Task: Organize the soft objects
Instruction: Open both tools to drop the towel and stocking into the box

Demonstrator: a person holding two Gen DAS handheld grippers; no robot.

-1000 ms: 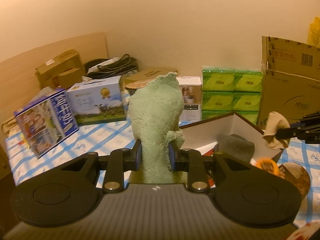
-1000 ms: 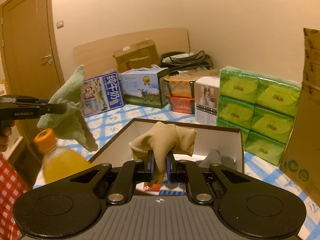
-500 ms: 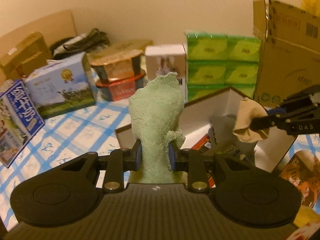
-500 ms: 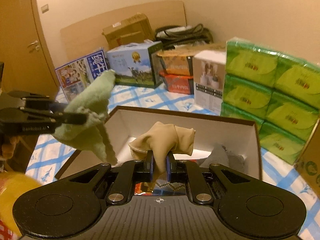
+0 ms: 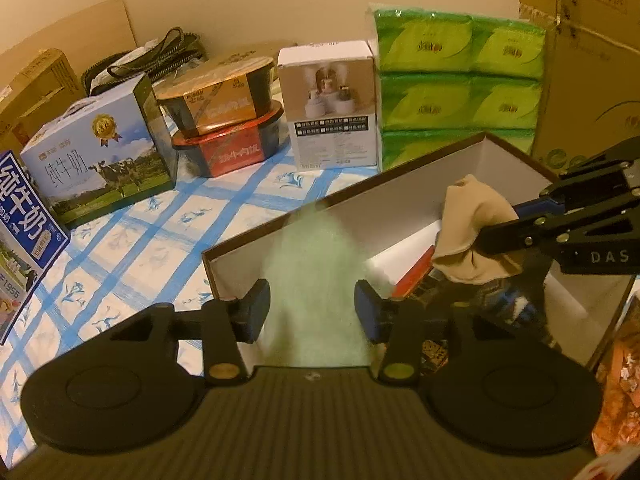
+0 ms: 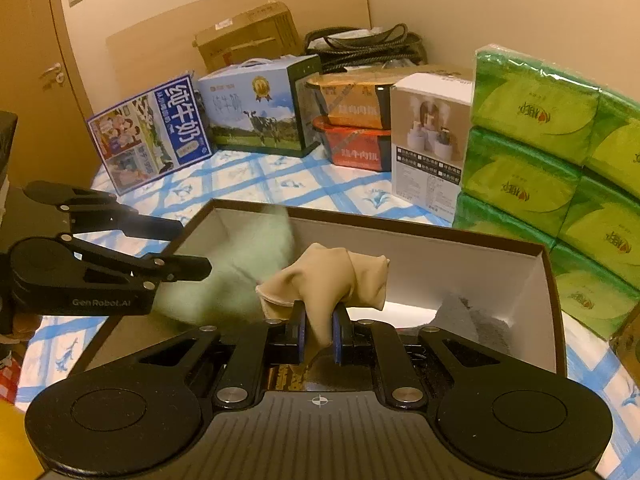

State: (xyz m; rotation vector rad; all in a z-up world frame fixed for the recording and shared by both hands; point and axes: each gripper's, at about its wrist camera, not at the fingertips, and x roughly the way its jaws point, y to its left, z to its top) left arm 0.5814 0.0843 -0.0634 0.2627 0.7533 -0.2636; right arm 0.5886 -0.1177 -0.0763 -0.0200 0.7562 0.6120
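At the left of the left wrist view a blue milk carton (image 5: 28, 220) leaned at the frame edge, with a cow-printed milk box (image 5: 100, 152) just right of it on the blue-checked tablecloth (image 5: 160, 232). Lower centre, the left gripper (image 5: 312, 308) had its jaws opening, both pads clear of the green cloth (image 5: 316, 280), which showed as a motion-blurred smear between them, over the near-left corner of the open cardboard box (image 5: 360, 184). Behind stood two stacked noodle bowls (image 5: 224, 120), a white carton (image 5: 332, 108) and green tissue packs (image 5: 456, 84). At the right, the right gripper (image 5: 476, 240) reached in from the frame edge, its jaws nearly together and pinching a tan cloth (image 5: 468, 236) above the box interior. In the right wrist view the same tan cloth (image 6: 324, 276) bunched above the narrow pads at centre (a grey cloth (image 6: 468, 320) lay in the box's right corner), the green blur to its left.
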